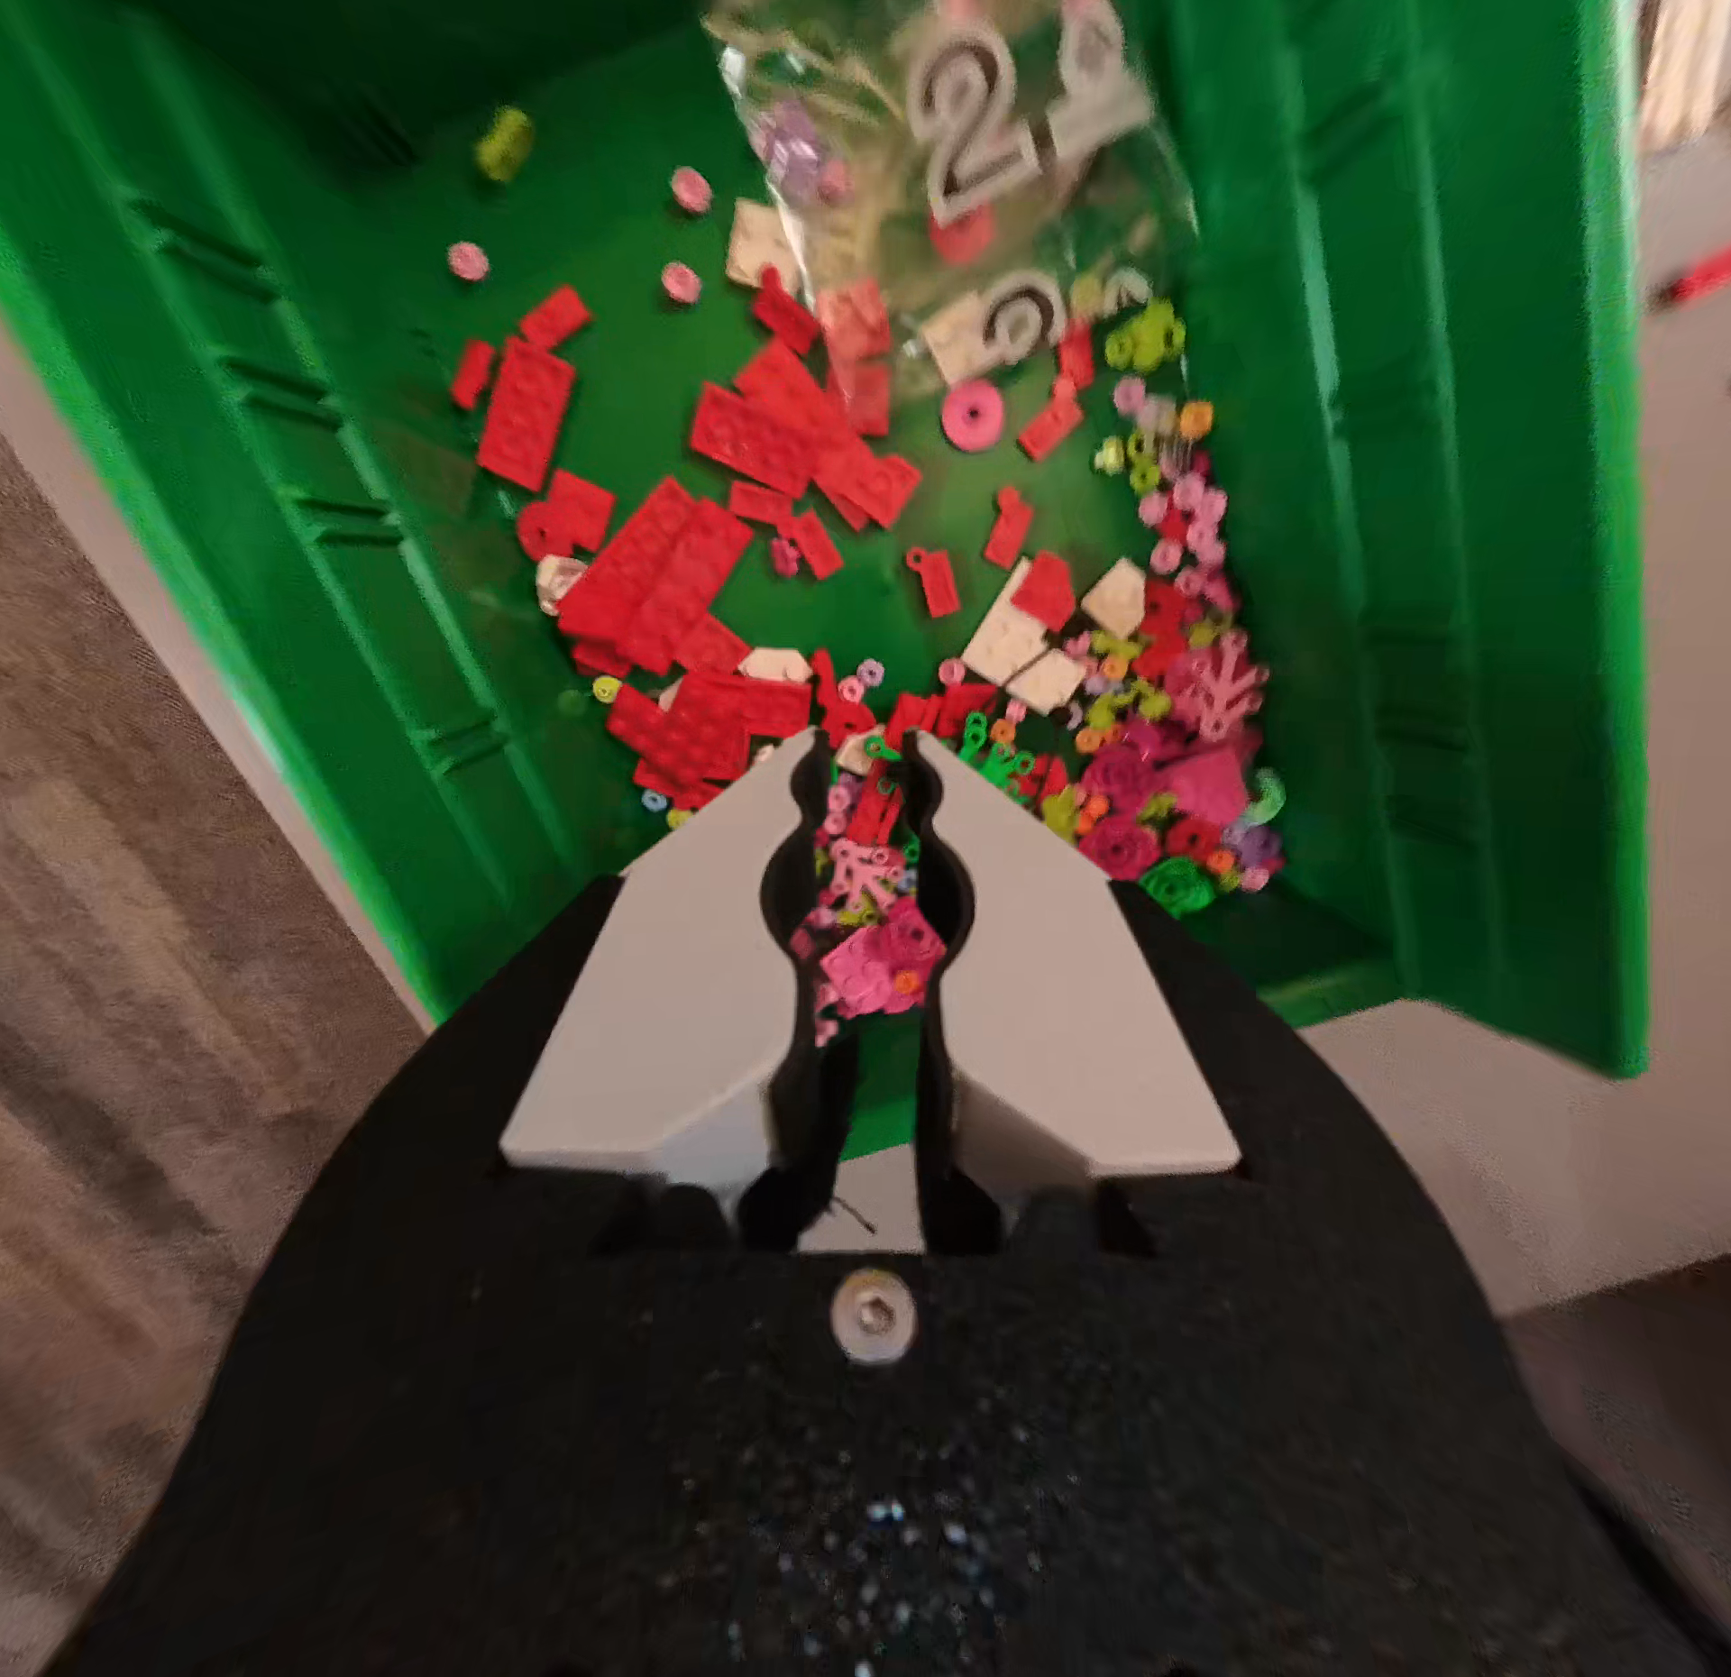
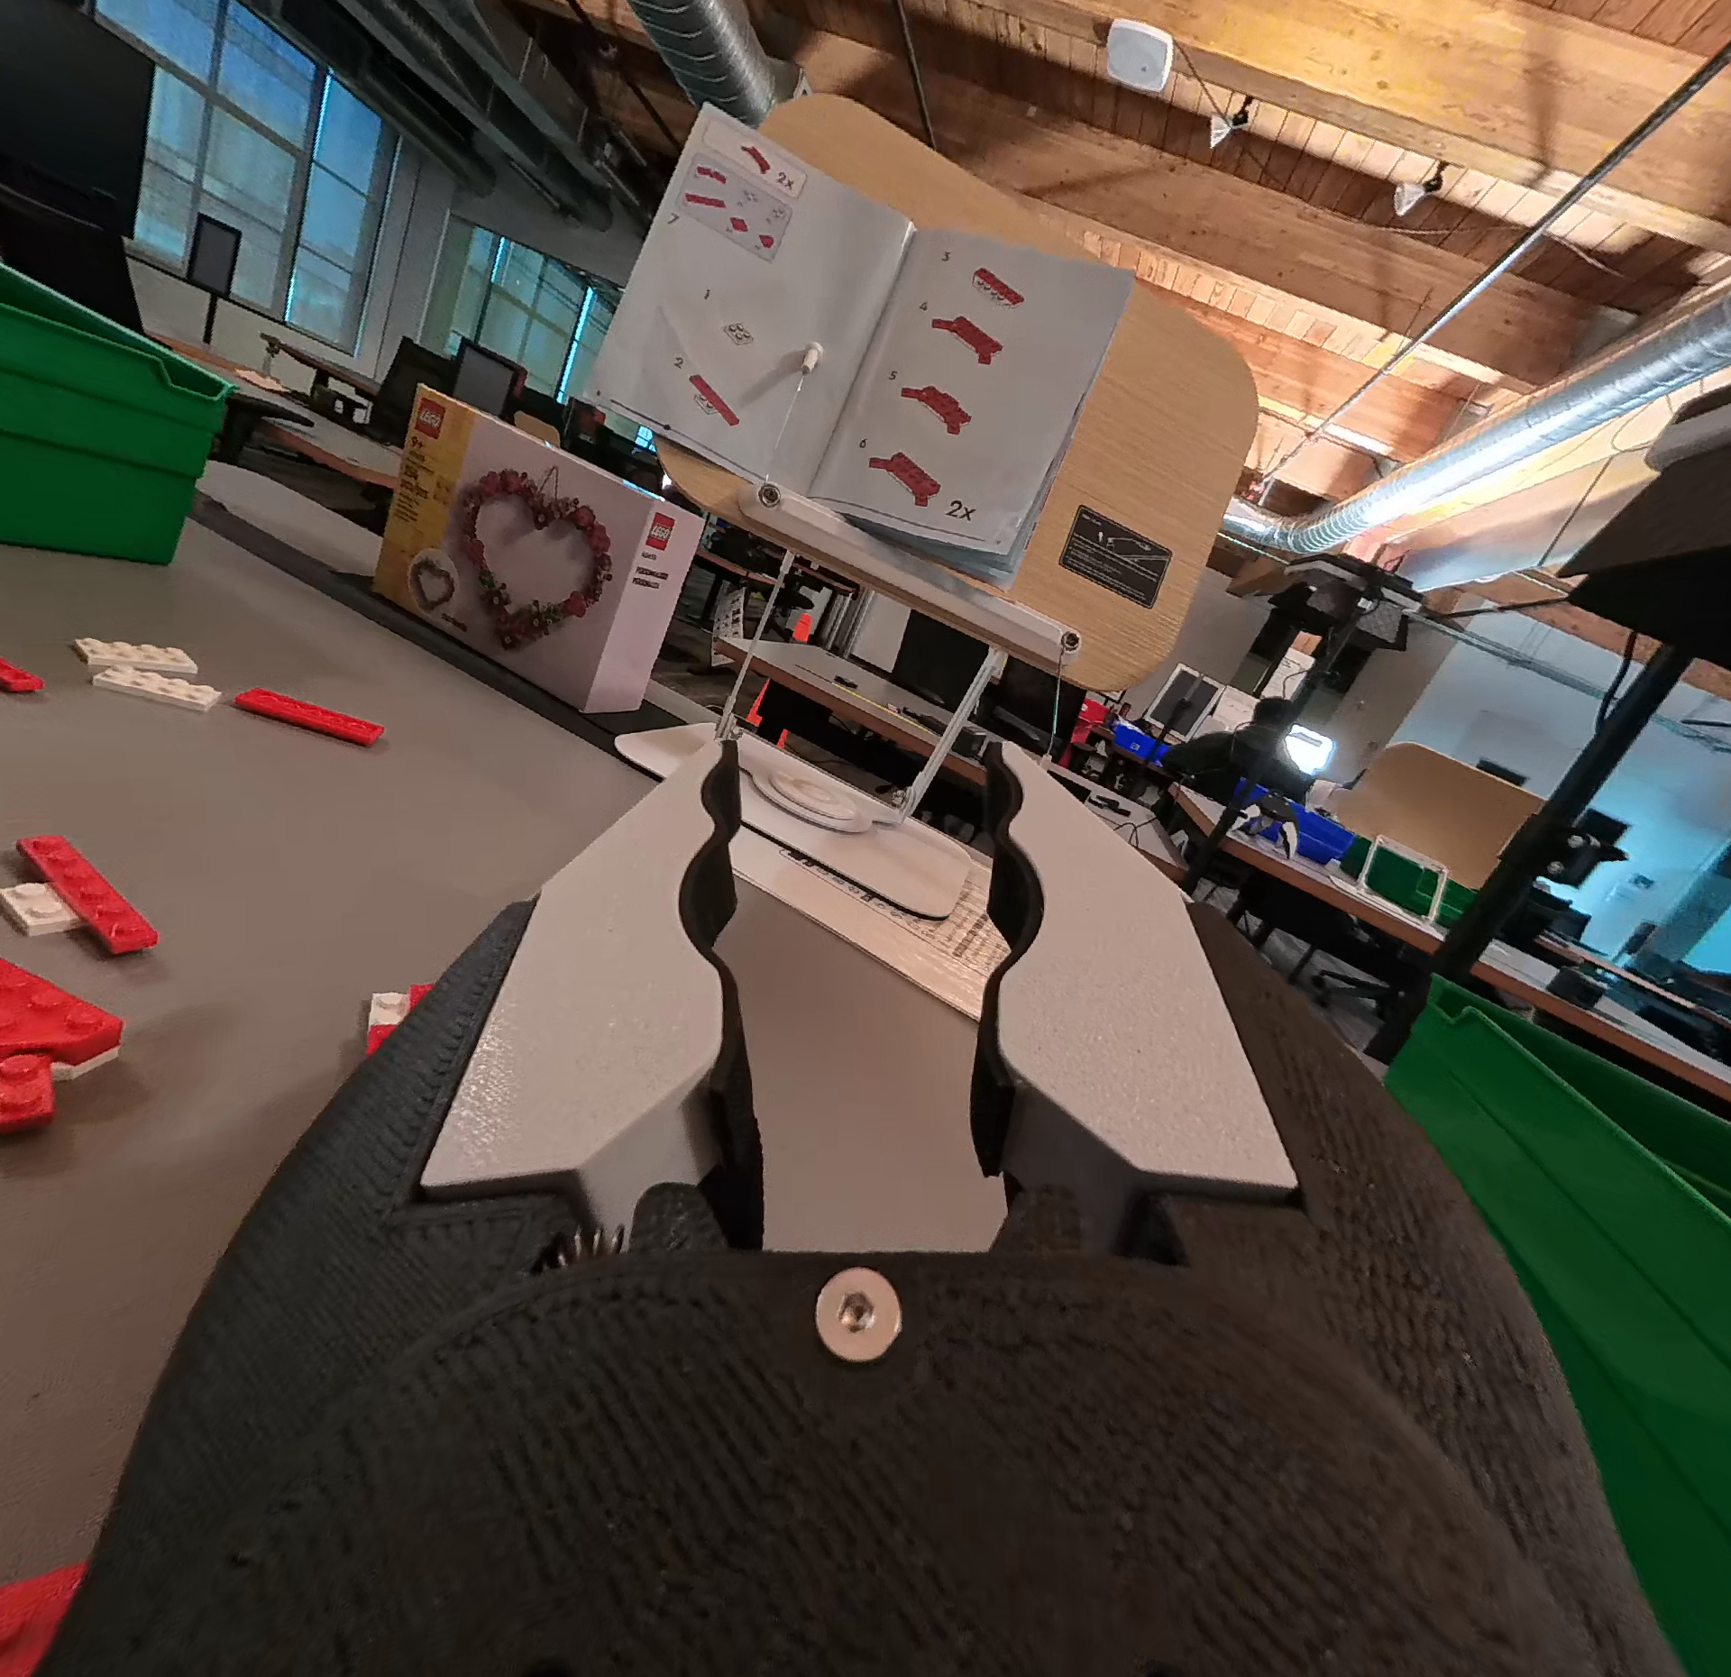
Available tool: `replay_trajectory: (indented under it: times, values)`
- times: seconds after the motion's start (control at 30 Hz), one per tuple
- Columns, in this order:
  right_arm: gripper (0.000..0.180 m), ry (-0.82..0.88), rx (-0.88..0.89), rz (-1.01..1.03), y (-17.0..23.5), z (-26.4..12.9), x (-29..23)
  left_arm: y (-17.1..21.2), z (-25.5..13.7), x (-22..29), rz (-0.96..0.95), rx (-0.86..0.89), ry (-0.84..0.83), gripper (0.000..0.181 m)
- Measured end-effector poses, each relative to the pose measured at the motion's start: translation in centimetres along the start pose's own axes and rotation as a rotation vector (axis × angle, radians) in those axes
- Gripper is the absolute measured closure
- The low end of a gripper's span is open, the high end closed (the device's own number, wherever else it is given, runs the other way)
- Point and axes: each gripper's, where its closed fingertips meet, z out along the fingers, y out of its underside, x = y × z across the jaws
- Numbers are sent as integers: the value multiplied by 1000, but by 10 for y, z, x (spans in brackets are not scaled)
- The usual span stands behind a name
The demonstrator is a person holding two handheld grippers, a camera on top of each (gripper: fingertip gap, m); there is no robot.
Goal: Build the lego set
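Hovering nearly closed, the left gripper (image 1: 864,742) points straight at red plates (image 1: 656,573) in the bin (image 1: 281,367); the right gripper (image 2: 857,766) rests open, empty.

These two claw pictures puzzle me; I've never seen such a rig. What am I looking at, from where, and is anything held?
There is no robot here: a person holds a two-finger claw in each hand, and each claw carries a camera looking along its fingers.

The left wrist view shows the left claw, its fingers almost together, with no piece visibly pinched, above a green bin full of loose red plates, white pieces, pink flower pieces and a clear plastic bag. This picture is blurred.

The right wrist view shows the right claw, open and empty, low over a grey table. On the table lie red and white plates, the set's box and an instruction booklet open on a stand.
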Motion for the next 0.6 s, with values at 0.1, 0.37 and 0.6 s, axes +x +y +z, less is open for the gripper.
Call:
replay_trajectory:
  times: [0.1,0.37,0.6]
  values:
    - [129,-1,0,-1,0,0,0,16,12,1,371,-113,-24,174]
    - [130,-11,-1,-9,0,0,-2,30,32,-12,939,-212,-141,174]
    - [131,-22,-8,-28,1,1,-5,32,42,-17,971,-228,-128,157]
